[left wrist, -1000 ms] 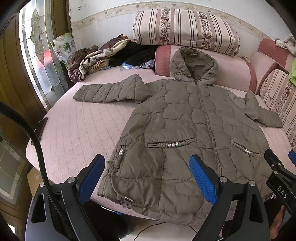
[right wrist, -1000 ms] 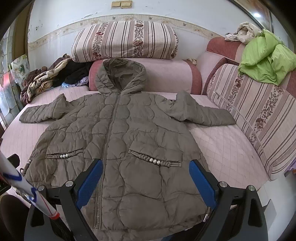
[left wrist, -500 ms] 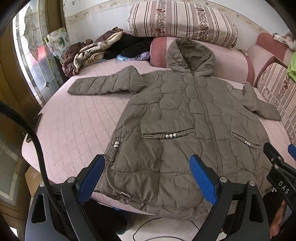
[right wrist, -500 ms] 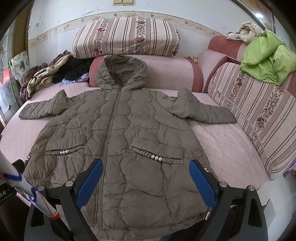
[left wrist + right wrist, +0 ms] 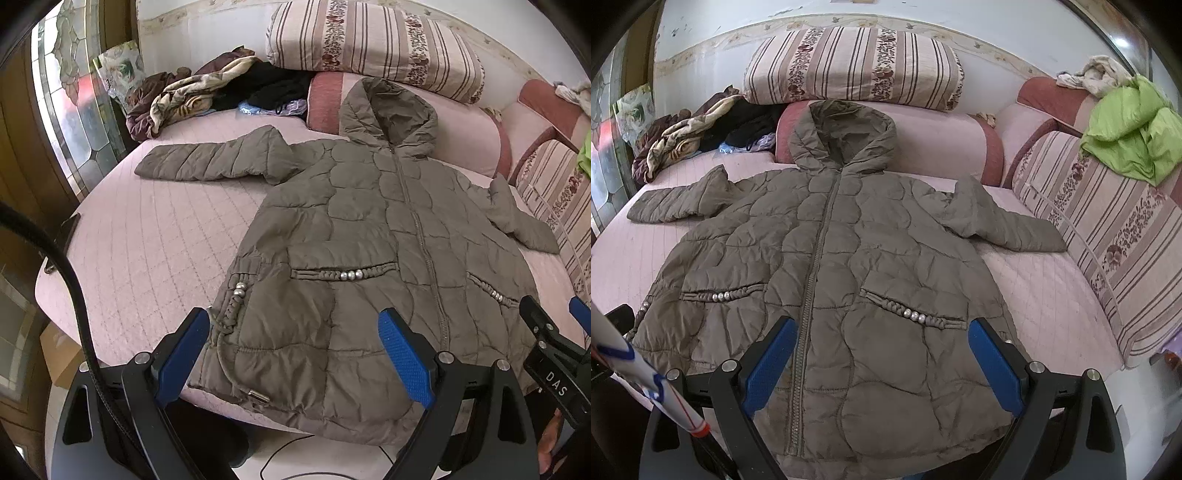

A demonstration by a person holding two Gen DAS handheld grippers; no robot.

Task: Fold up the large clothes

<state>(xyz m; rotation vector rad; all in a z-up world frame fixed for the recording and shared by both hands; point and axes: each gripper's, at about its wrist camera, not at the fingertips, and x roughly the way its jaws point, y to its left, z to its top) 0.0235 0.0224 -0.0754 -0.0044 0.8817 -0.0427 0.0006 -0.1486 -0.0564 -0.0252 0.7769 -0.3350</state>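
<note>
Below, both claws, left claw and right claw, spread empty above the coat, its hem partly hidden

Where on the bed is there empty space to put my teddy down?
Bare pink cover lies between the coat's left sleeve, the window side and the near edge. A smaller patch sits between the right sleeve and the striped cushions. The far-left corner is crowded with piled clothes.
</note>
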